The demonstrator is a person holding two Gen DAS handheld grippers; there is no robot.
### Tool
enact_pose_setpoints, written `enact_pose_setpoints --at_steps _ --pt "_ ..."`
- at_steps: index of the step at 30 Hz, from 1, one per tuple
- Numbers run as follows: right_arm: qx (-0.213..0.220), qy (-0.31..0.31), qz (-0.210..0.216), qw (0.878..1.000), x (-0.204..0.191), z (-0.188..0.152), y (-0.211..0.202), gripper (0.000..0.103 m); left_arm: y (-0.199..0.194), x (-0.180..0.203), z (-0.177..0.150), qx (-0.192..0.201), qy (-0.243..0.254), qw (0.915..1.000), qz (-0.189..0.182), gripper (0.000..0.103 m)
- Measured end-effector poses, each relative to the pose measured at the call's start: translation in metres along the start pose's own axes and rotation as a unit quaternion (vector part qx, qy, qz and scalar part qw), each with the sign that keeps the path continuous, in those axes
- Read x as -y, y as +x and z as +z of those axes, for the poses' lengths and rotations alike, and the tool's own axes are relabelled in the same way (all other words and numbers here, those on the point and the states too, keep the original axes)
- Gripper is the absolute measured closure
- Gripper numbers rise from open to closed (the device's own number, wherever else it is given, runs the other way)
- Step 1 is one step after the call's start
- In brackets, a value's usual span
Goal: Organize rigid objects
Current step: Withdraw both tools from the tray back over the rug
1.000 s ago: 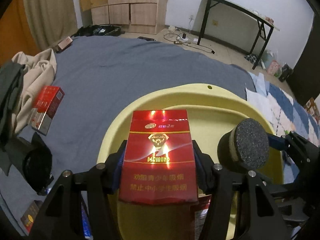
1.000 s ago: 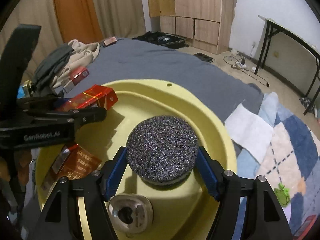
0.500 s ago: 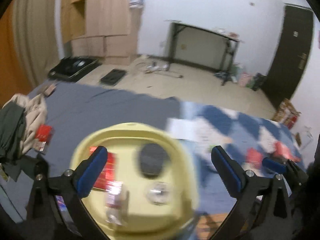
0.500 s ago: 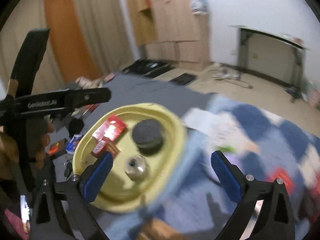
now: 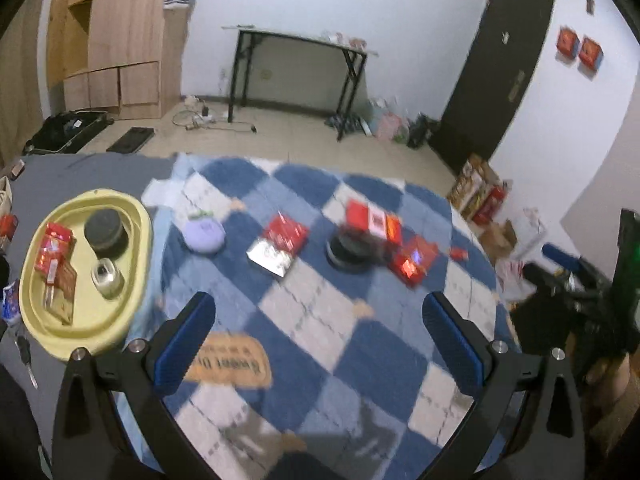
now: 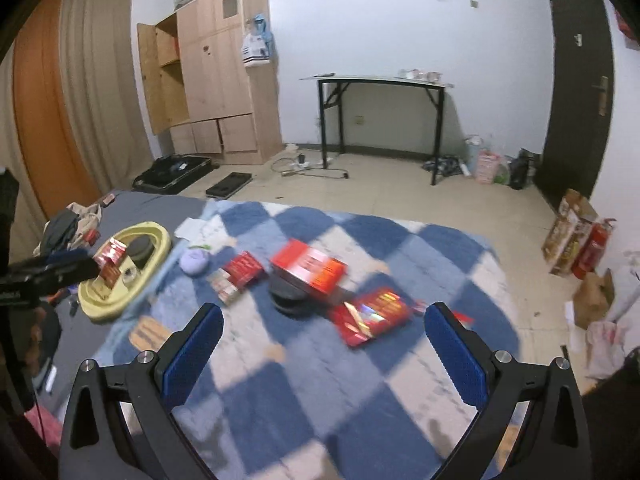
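A yellow basin [image 5: 138, 280] [image 6: 158, 270] lies at the left on a grey sheet. Inside it are a red carton [image 5: 54, 246], a dark round puck [image 5: 105, 230] and a small metal tin [image 5: 106, 280]. On the blue checkered blanket [image 5: 360, 352] lie more red cartons [image 5: 280, 244] [image 6: 308, 266] [image 6: 370, 316], one resting on a black round disc [image 5: 348, 254] [image 6: 290, 300], and a lilac pouch [image 5: 204, 234] [image 6: 195, 261]. My left gripper [image 5: 318, 338] and right gripper [image 6: 324, 350] both hang open and empty above the blanket.
A wooden wardrobe [image 6: 212, 80] and a black-legged table [image 6: 380, 80] stand by the far wall, a dark door [image 5: 488, 80] at the right. Clothes [image 6: 66, 222] lie beyond the basin. Boxes and a fire extinguisher [image 6: 592, 248] stand on the floor at the right.
Both grippers opened, leaving the red carton and the puck in the basin. Both rose and swung right over the checkered blanket; the basin now lies far left.
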State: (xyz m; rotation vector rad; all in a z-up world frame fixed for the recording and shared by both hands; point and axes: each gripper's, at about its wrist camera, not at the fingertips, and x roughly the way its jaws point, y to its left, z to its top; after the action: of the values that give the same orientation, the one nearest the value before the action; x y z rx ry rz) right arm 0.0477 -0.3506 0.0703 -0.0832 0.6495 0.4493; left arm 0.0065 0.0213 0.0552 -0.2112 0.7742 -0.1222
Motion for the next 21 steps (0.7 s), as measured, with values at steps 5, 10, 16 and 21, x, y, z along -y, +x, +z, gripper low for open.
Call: enact_pose_setpoints --at_steps 5,10,16,21 --pt "0.013 0.085 0.003 0.996 0.017 -0.047 -0.021 0.000 0.004 -0.005 -0.024 0.011 0.002 0.9995 0.031 0.000" --pt "-0.009 0.058 0.029 0.998 -0.001 -0.052 -0.012 0.000 0.013 -0.030 -0.041 -0.007 -0.037 0.9983 0.045 0.000" --pt "-0.029 0.055 0.025 0.998 0.001 -0.059 0.005 0.000 0.012 -0.035 -0.040 0.005 -0.045 0.9975 0.055 0.000" --pt "-0.027 0.064 0.030 0.997 0.009 -0.044 0.020 0.000 0.016 -0.041 -0.039 0.004 -0.047 0.9968 0.065 0.000"
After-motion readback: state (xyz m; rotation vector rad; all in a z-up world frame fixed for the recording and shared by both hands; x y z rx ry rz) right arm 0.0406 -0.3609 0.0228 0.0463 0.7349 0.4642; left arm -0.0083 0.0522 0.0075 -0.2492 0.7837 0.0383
